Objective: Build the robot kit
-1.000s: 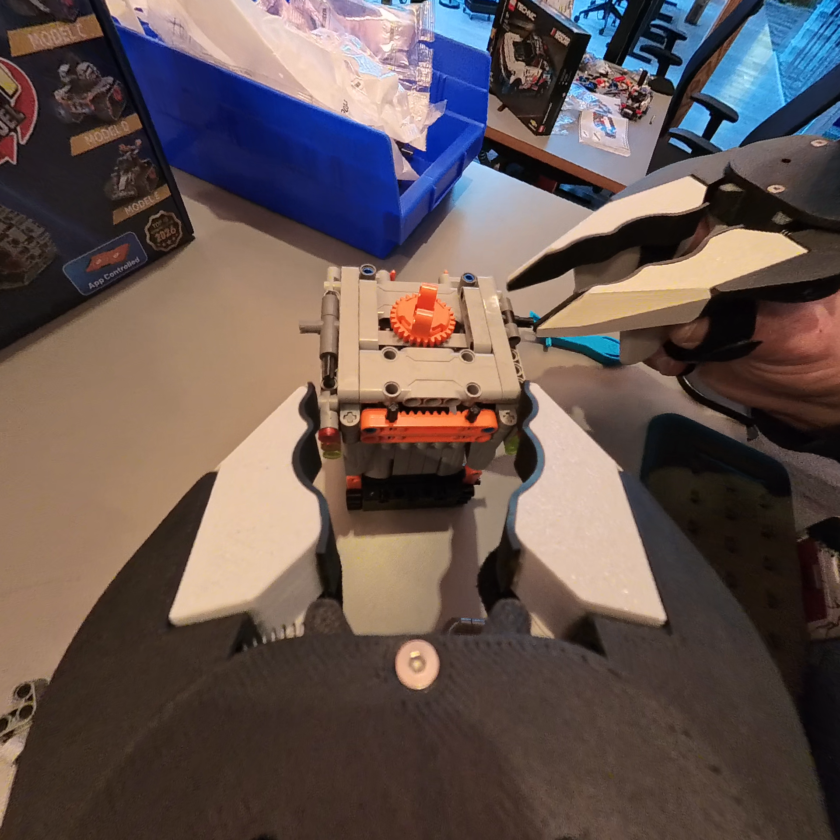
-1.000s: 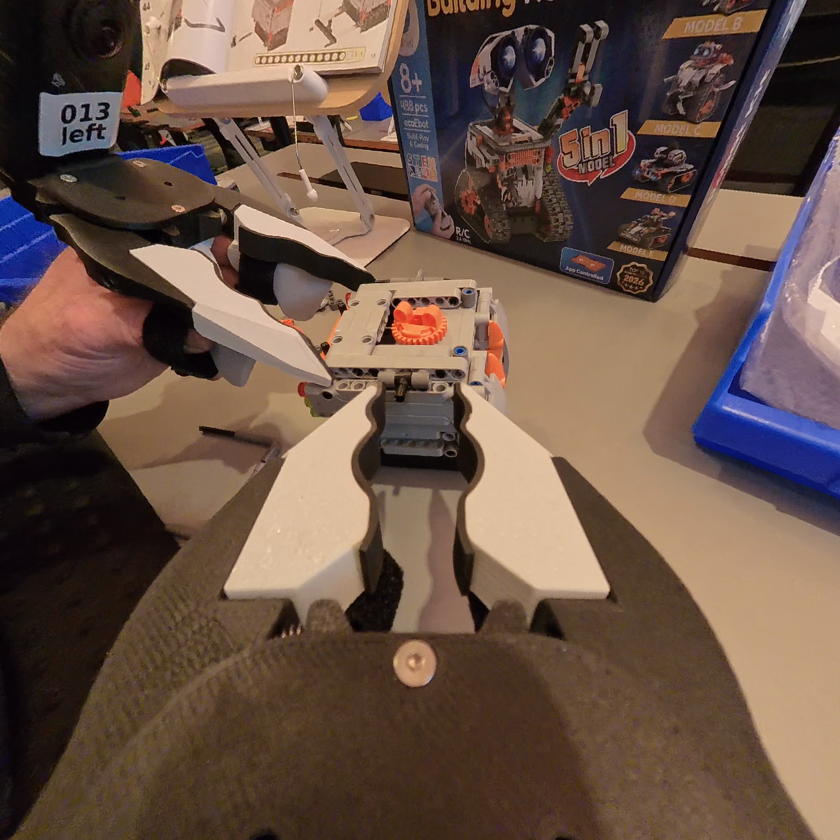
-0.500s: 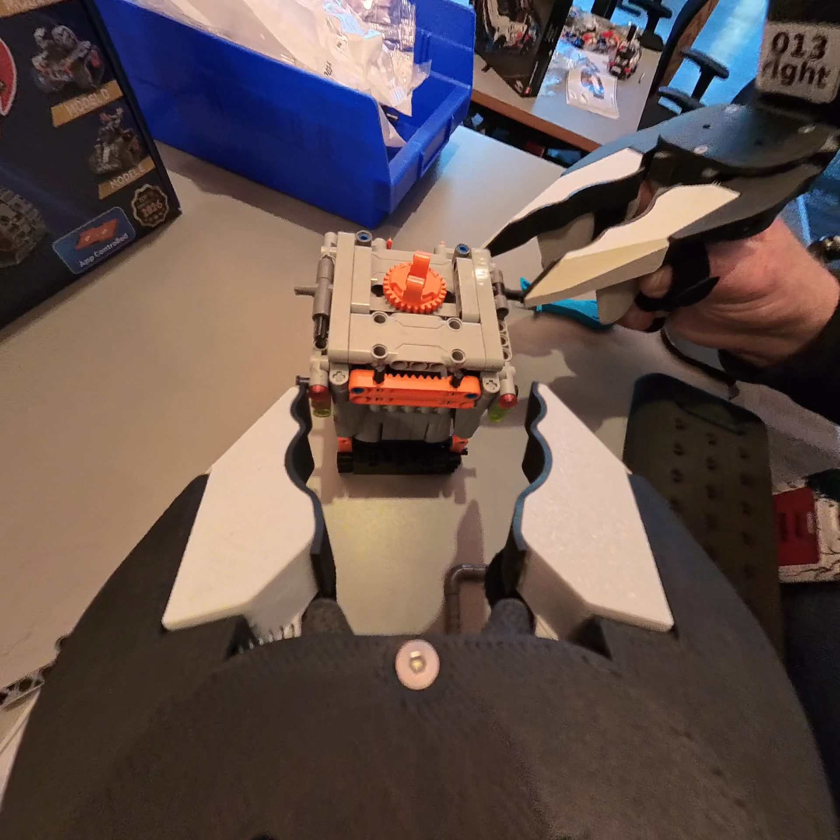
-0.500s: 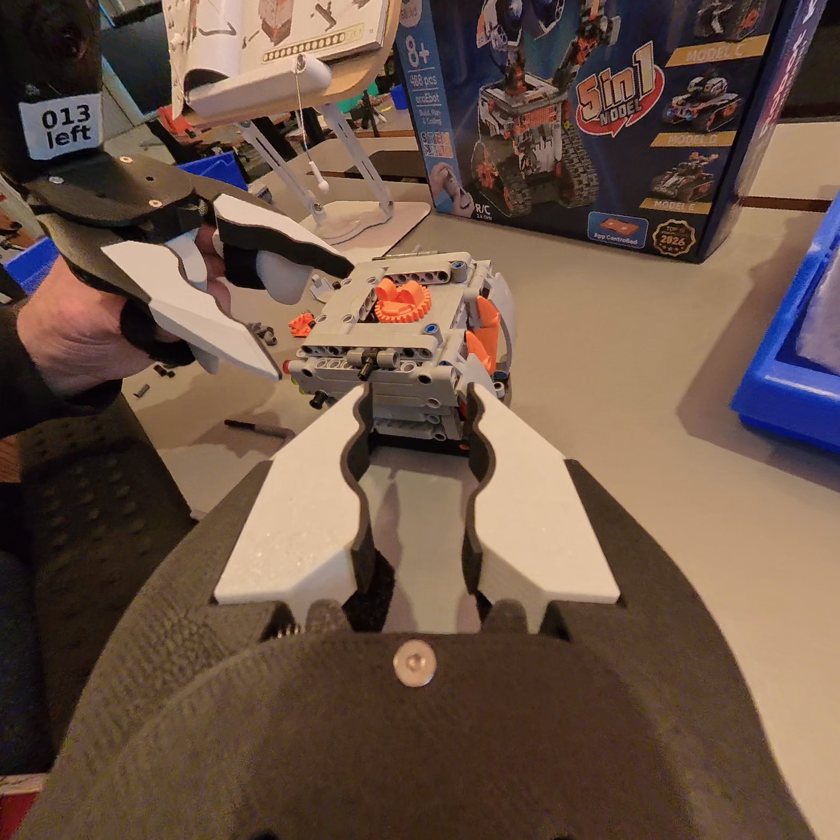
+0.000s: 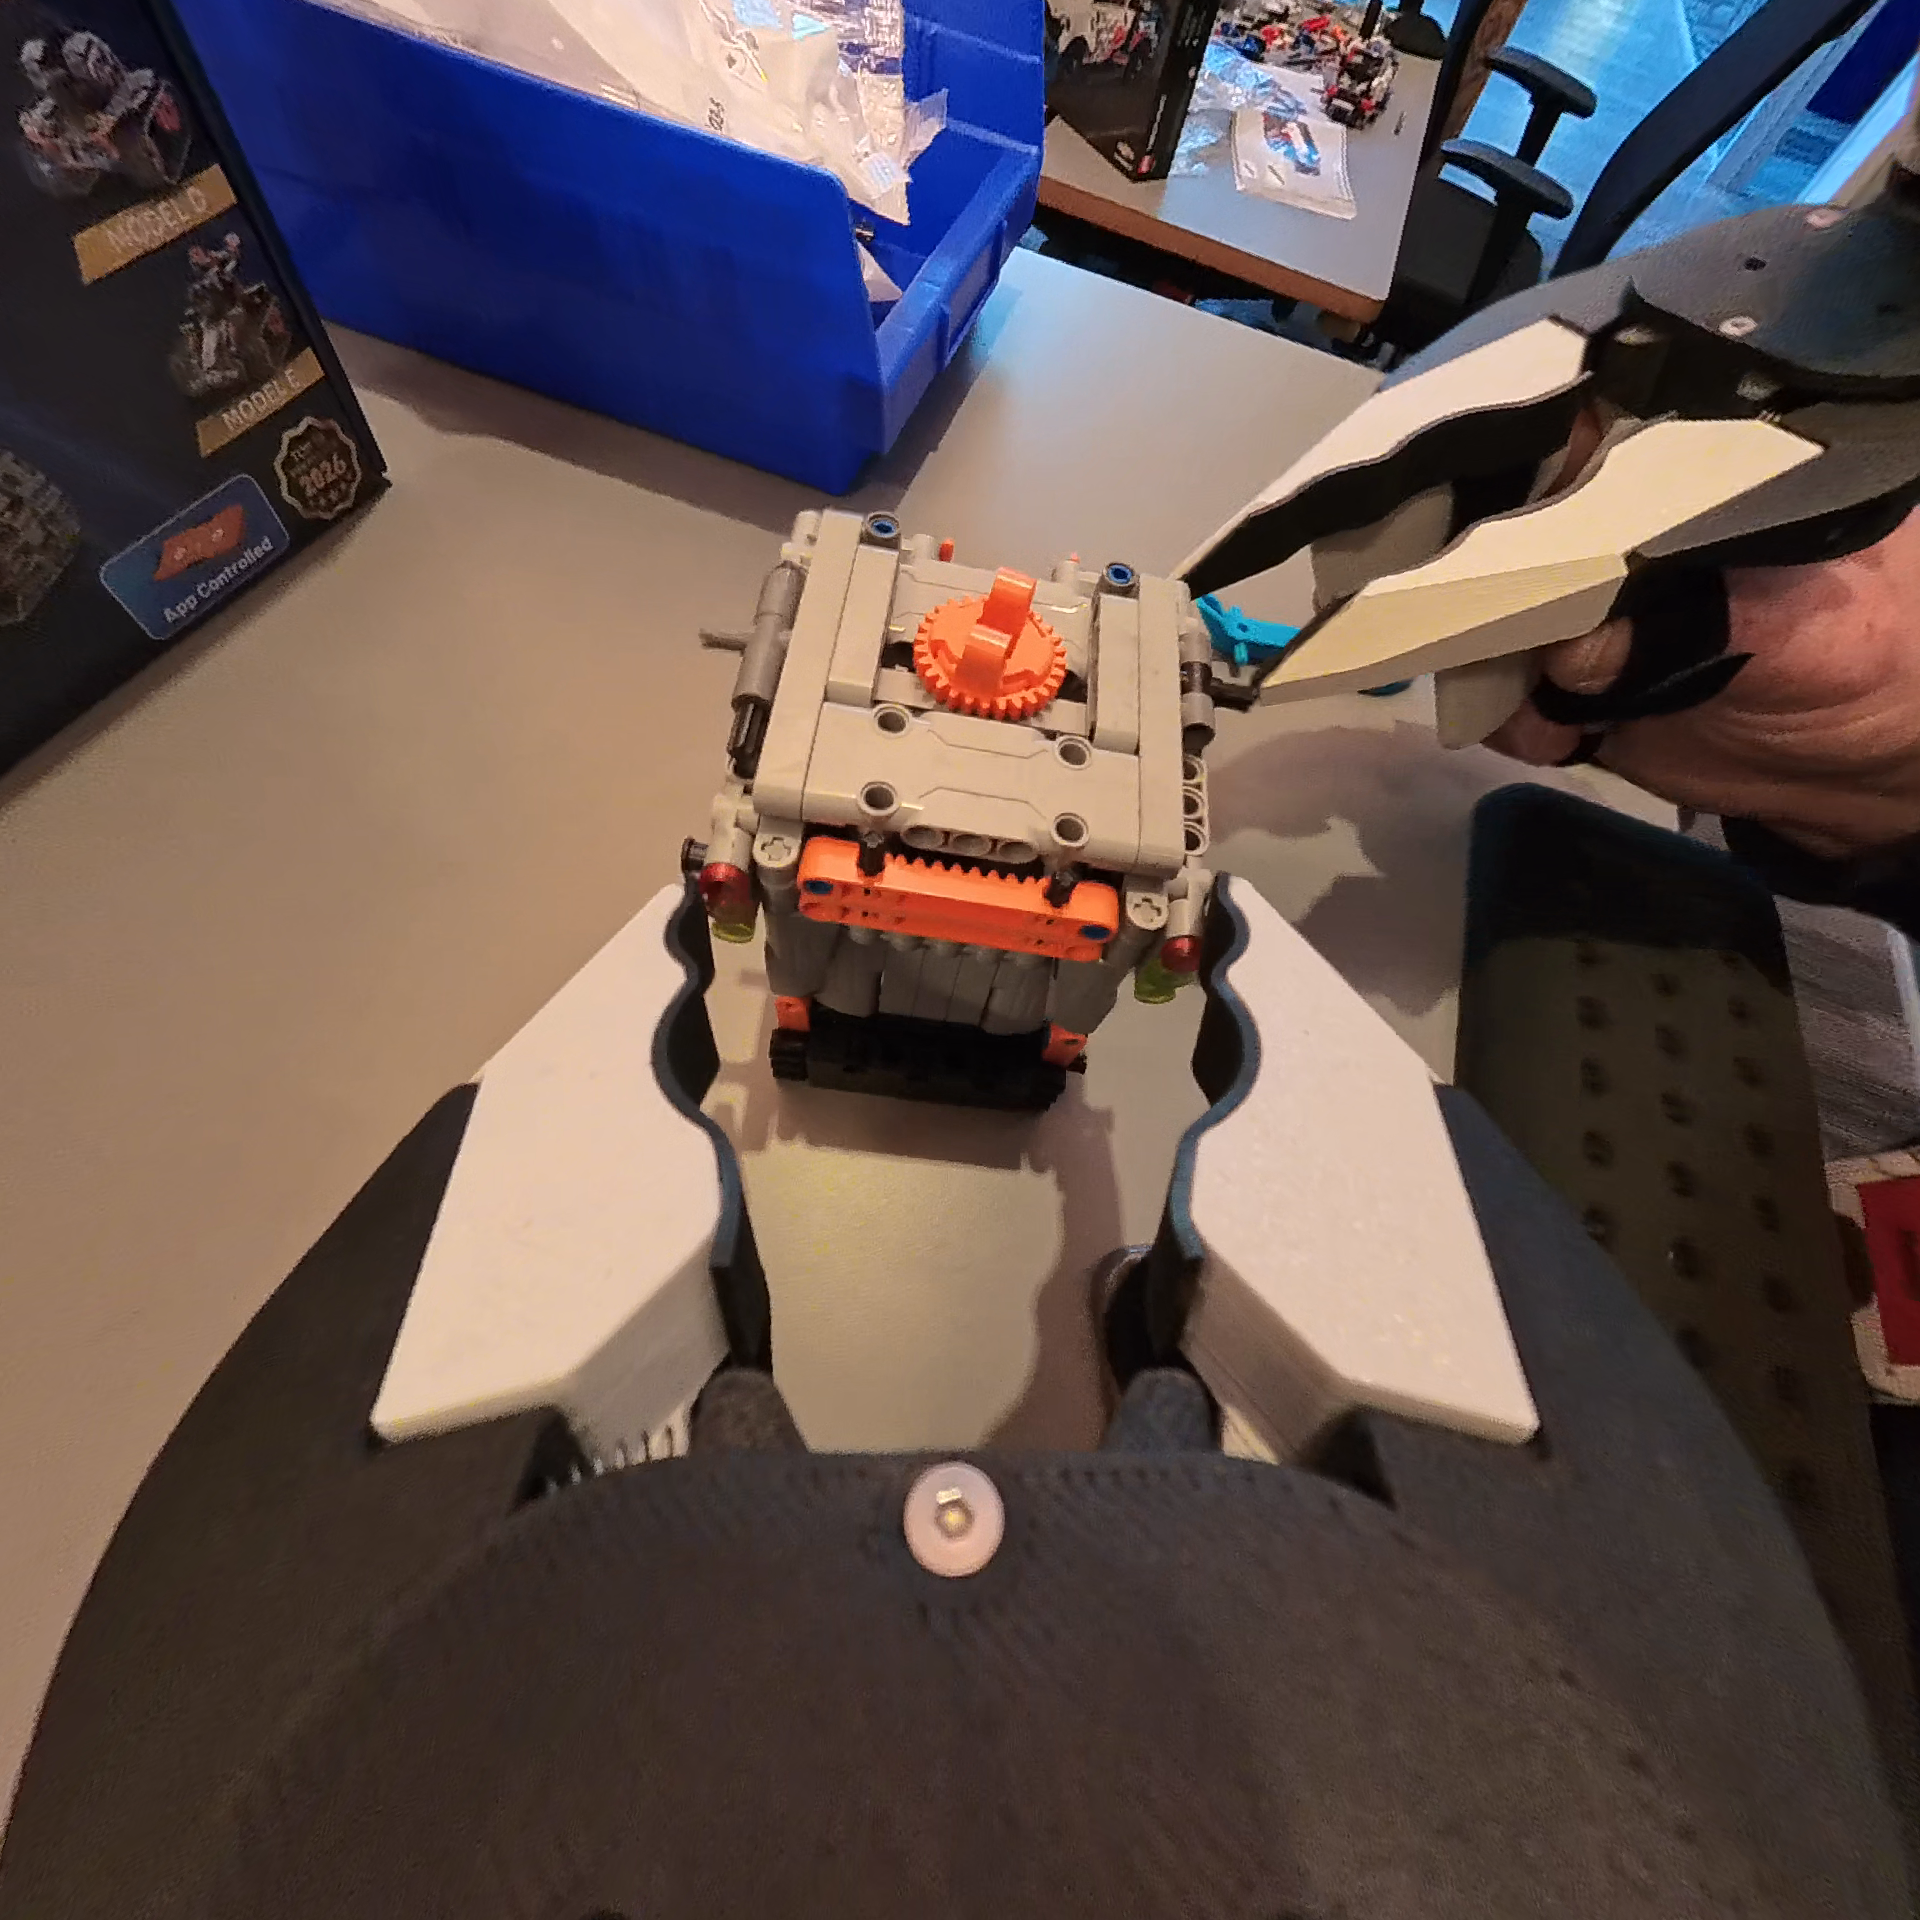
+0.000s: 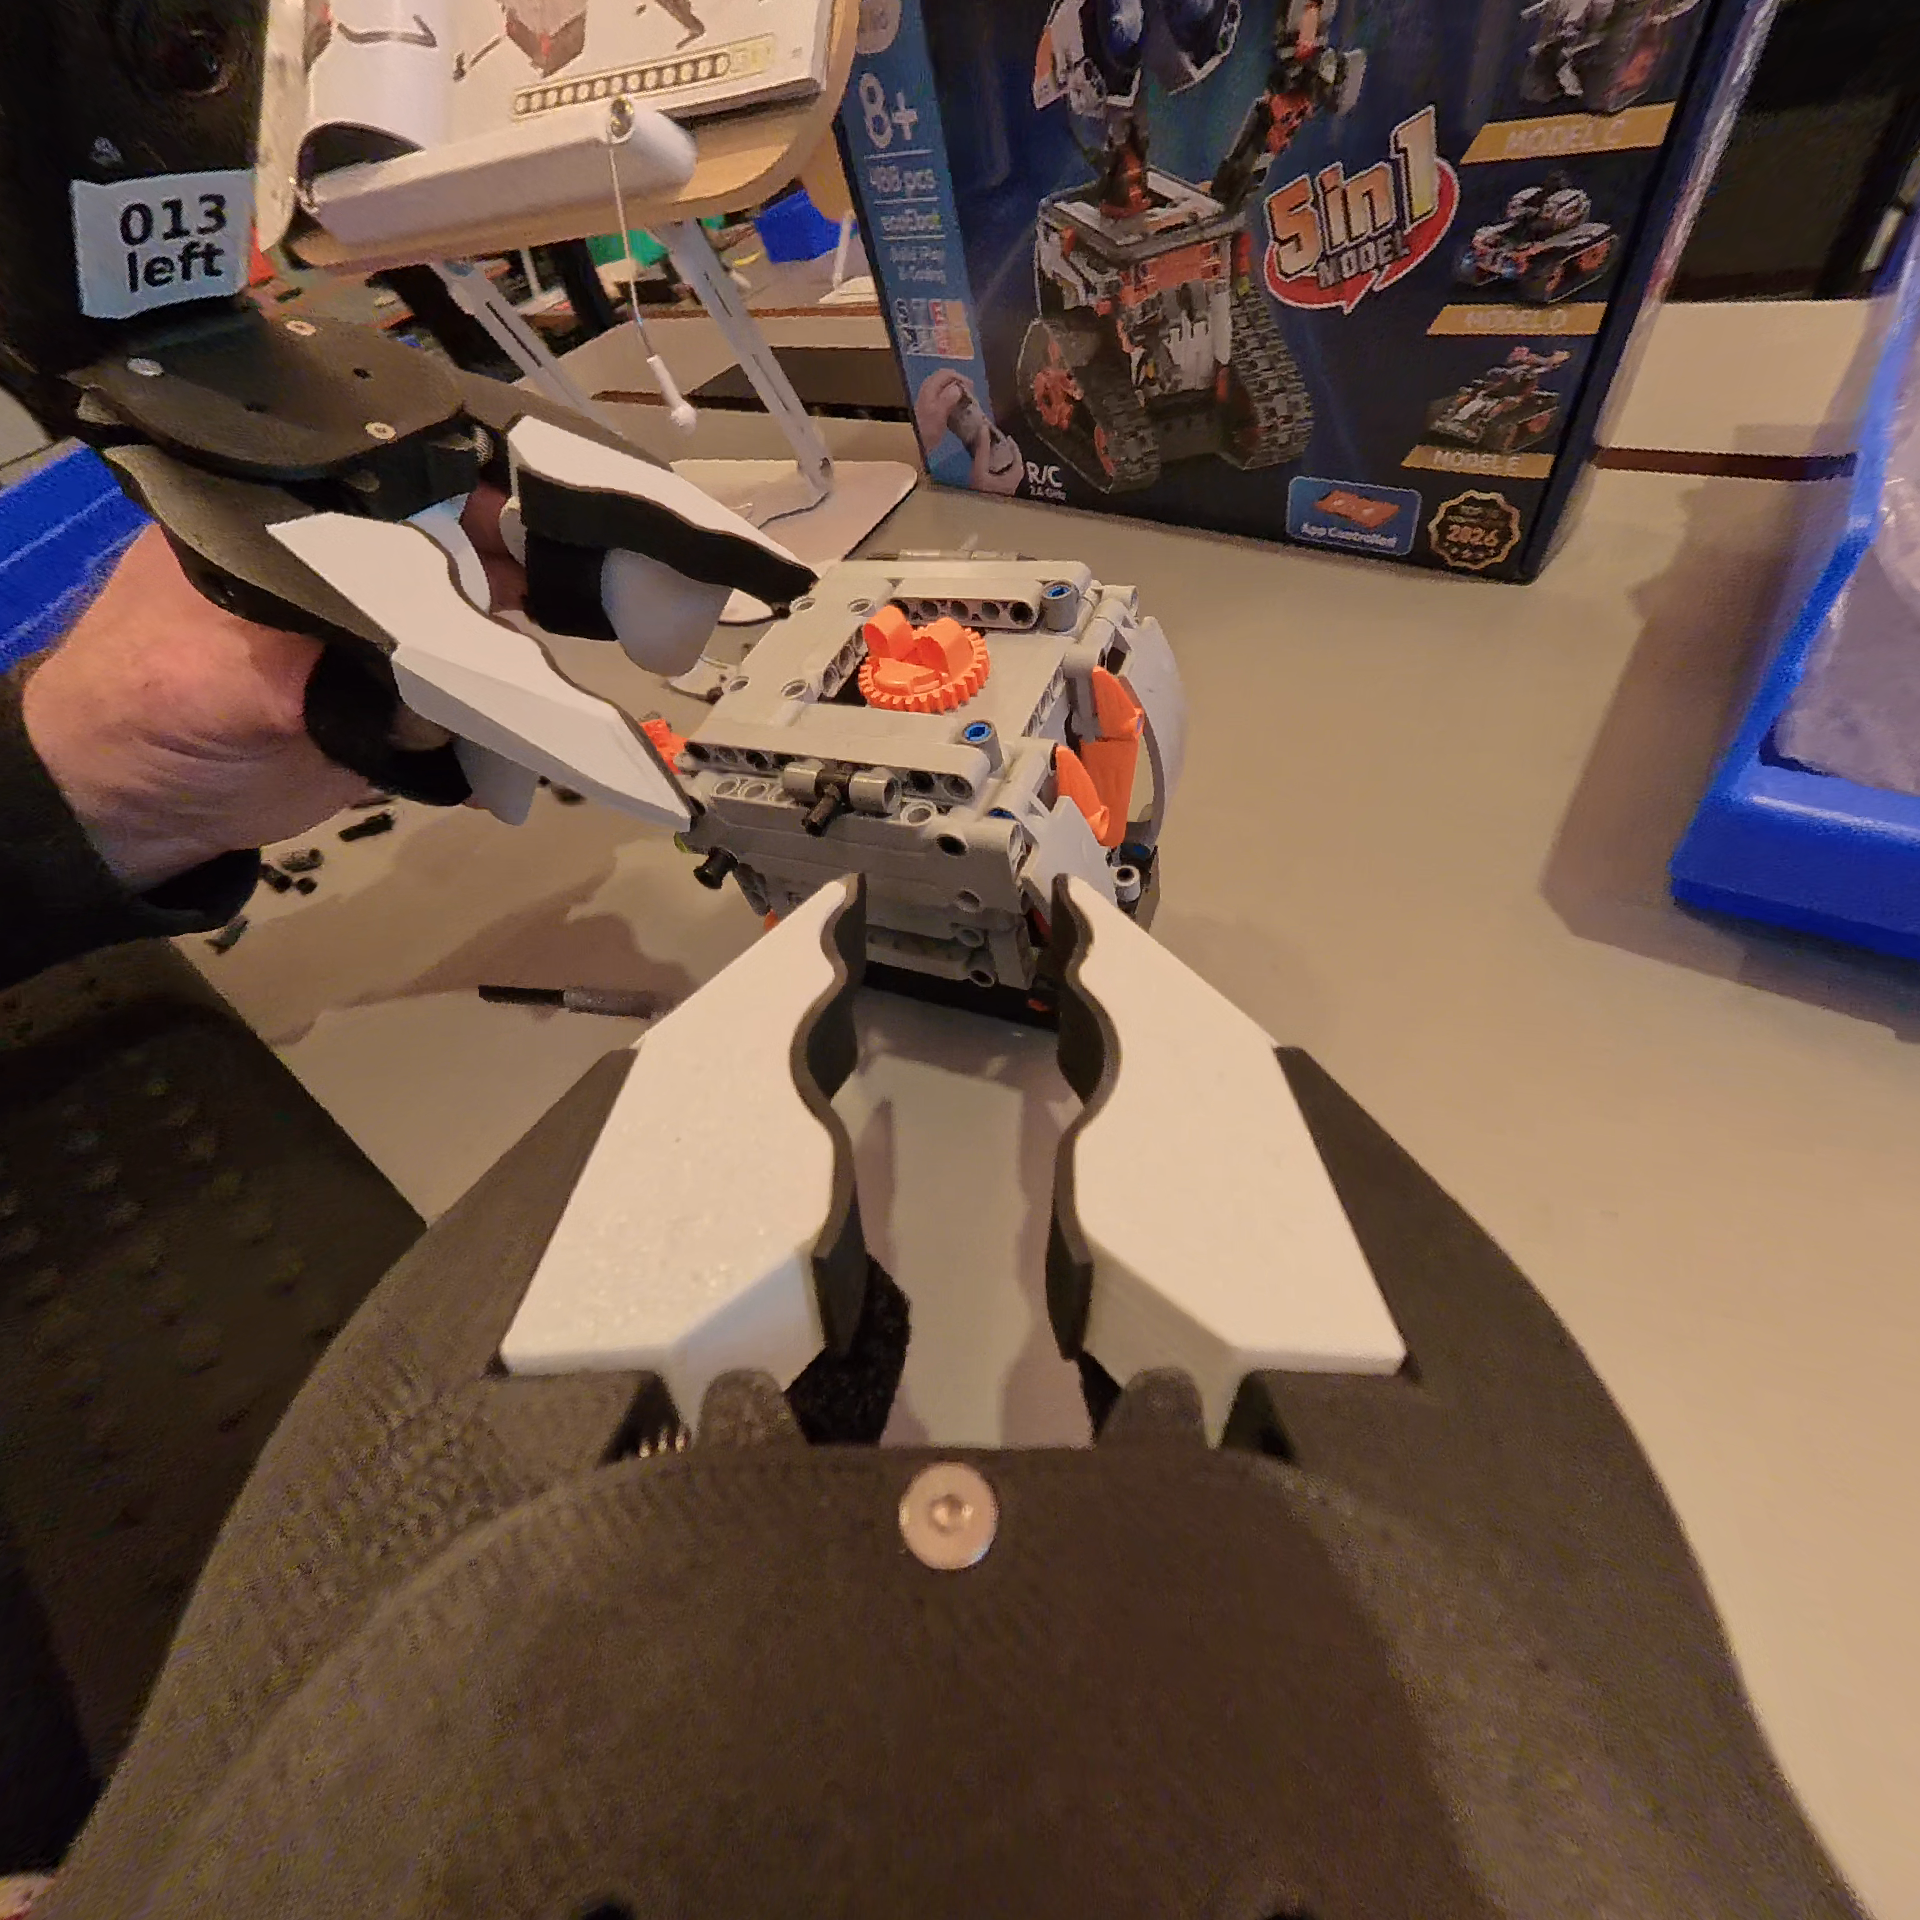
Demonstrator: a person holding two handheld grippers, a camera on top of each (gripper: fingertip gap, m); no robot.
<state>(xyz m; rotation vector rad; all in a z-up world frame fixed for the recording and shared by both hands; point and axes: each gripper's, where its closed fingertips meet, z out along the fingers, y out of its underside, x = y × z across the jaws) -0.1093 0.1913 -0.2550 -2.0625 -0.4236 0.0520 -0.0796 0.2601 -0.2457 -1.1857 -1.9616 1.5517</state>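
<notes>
A grey brick-built block model (image 5: 966, 769) with an orange gear (image 5: 987, 665) on top stands on the grey table. My left gripper (image 5: 956, 914) is open, its fingertips beside the model's two near corners, close to the red and yellow studs. My right gripper (image 6: 954, 894) is partly open, tips against the model's (image 6: 862, 769) lower side, just under a black pin (image 6: 831, 805). In the left wrist view the right gripper (image 5: 1221, 634) sits at the model's right side. In the right wrist view the left gripper (image 6: 743, 698) straddles the model's left end.
A blue bin (image 5: 623, 270) of plastic bags stands behind the model, also in the right wrist view (image 6: 1787, 831). A dark toy box (image 6: 1247, 260) and a booklet stand (image 6: 520, 156) are at the back. A teal piece (image 5: 1242, 629), small black parts (image 6: 312, 862) and a dark perforated seat (image 5: 1631, 1039) lie nearby. The dark perforated seat (image 5: 1631, 1039) sits 15 centimetres or so from the ends of my right fingers.
My left gripper drew back from the model, then moved forward again so its tips flank it. The model has turned slightly. My right gripper stays at the model's side.
</notes>
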